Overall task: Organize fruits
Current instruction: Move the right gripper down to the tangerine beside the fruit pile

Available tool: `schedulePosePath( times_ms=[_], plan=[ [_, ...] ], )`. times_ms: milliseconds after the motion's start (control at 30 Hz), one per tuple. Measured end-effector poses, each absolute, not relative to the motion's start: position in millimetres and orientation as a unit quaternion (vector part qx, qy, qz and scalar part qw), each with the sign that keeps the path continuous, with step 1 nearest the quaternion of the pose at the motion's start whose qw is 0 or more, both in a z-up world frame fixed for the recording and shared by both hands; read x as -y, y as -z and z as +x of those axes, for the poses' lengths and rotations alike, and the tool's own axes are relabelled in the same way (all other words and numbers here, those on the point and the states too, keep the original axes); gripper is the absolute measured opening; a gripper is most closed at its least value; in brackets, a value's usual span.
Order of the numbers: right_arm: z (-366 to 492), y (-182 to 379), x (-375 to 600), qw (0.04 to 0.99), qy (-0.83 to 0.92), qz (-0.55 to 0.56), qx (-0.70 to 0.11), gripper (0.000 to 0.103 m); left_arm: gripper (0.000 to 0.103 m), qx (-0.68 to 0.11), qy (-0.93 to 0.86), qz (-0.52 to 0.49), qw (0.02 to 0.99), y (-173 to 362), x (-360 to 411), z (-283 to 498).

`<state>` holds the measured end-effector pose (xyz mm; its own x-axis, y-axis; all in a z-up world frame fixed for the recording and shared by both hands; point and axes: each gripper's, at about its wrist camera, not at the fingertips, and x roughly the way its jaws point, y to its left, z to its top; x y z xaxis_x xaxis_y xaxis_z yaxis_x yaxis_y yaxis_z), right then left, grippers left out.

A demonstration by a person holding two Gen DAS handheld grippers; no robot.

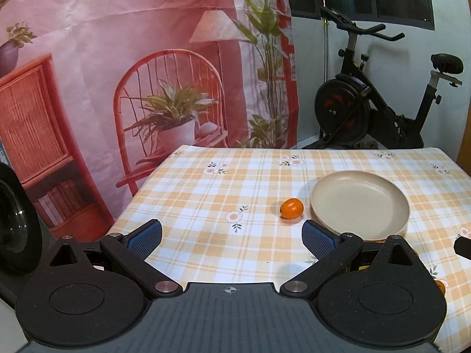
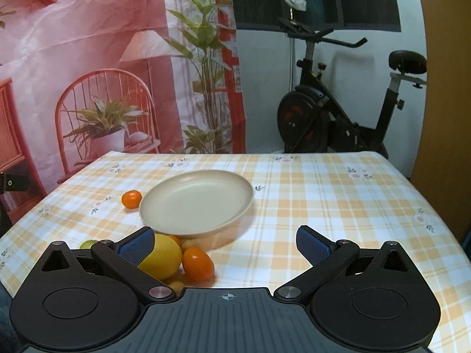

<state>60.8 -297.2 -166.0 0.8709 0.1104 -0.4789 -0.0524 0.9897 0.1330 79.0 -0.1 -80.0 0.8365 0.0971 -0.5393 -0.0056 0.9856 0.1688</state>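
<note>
A beige plate (image 1: 391,189) (image 2: 247,194) rests on the checked tablecloth, holding nothing. A small orange fruit (image 1: 291,209) (image 2: 131,199) lies just left of it. In the right wrist view a yellow lemon (image 2: 164,256), another orange fruit (image 2: 197,263), a green fruit (image 2: 87,244) and small yellowish fruits (image 2: 176,285) cluster in front of the plate, partly behind my right gripper's left finger. My left gripper (image 1: 232,239) is open above the cloth, short of the small orange fruit. My right gripper (image 2: 225,244) is open, with nothing between its fingers.
The table (image 1: 206,194) stands against a pink printed backdrop (image 1: 132,58). A black exercise bike (image 1: 376,106) (image 2: 338,111) stands behind the table's far edge. A wooden panel (image 2: 441,103) is at the right. An orange fruit (image 1: 440,286) peeks out by the left gripper's right side.
</note>
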Motion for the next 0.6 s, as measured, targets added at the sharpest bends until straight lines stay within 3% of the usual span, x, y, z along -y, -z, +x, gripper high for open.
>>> schedulePosePath(
  times_ms=[200,600],
  plan=[
    [66,182,304,0.96,-0.041,0.054,-0.271,0.101,0.1,-0.289,-0.015,0.079,0.954,91,3,92],
    [73,210,316,0.943,-0.055,0.053,-0.323,0.083,0.098,-0.294,-0.006,0.062,0.954,104,5,114]
  ],
)
